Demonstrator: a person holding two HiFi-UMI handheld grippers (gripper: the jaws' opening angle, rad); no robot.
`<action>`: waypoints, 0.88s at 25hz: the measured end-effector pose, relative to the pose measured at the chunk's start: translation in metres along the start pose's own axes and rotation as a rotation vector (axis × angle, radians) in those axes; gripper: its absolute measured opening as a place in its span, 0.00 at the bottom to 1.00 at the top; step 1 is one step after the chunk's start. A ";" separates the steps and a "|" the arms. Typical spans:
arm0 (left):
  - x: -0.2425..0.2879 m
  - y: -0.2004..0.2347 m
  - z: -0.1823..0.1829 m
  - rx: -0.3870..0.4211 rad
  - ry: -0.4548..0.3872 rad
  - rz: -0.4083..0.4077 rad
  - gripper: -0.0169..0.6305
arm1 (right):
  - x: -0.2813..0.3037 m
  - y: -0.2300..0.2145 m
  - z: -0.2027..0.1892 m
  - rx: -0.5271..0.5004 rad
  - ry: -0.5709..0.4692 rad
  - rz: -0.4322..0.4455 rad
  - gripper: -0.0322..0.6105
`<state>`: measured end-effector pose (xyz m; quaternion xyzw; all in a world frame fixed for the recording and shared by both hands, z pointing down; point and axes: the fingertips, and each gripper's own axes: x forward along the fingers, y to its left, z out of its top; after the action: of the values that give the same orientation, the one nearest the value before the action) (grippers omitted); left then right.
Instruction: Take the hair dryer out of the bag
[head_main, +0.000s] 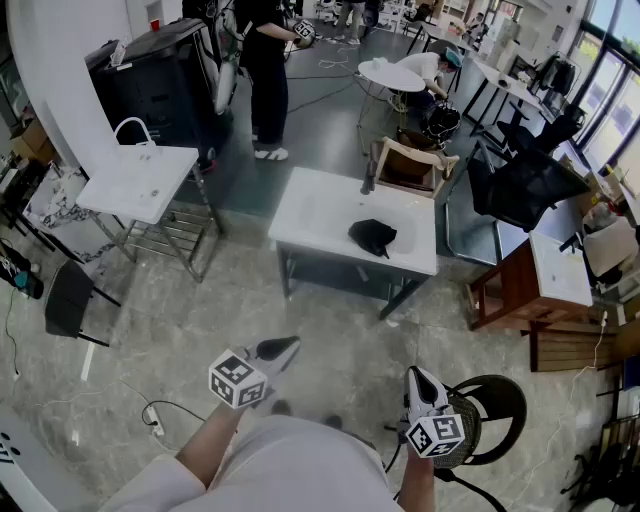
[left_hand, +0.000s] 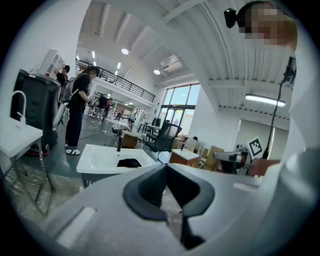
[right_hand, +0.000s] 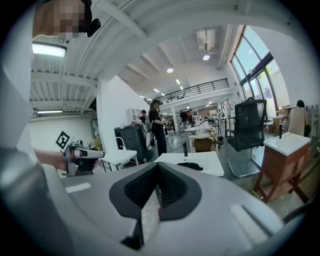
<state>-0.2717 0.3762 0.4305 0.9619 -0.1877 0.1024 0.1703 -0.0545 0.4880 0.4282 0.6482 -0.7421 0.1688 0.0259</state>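
A small black bag (head_main: 372, 237) lies on a white table (head_main: 310, 215) across the floor from me; no hair dryer shows. The bag is also small and distant in the left gripper view (left_hand: 129, 163) and the right gripper view (right_hand: 190, 165). My left gripper (head_main: 285, 347) and right gripper (head_main: 417, 376) are held low near my body, well short of the table, both pointing toward it. Each is shut with nothing between its jaws, as seen at the left gripper (left_hand: 166, 168) and the right gripper (right_hand: 158, 168).
A dark bottle (head_main: 369, 180) stands at the table's far edge, with a wooden chair (head_main: 410, 165) behind it. Another white table (head_main: 140, 180) and a black chair (head_main: 70, 295) are at left. A wooden desk (head_main: 540, 280) and a round stool (head_main: 497, 402) are at right. A person (head_main: 265, 70) stands beyond.
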 end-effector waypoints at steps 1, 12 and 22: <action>0.001 0.001 0.000 0.001 -0.001 0.002 0.03 | 0.001 -0.001 0.000 -0.001 -0.001 0.001 0.06; 0.002 0.005 -0.008 -0.006 0.017 -0.015 0.03 | 0.008 0.008 -0.003 -0.016 0.009 0.019 0.06; -0.011 0.015 -0.006 0.003 0.026 -0.051 0.03 | 0.011 0.026 -0.007 -0.004 0.020 -0.013 0.06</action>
<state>-0.2886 0.3690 0.4372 0.9653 -0.1608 0.1106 0.1738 -0.0831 0.4819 0.4320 0.6510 -0.7380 0.1739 0.0357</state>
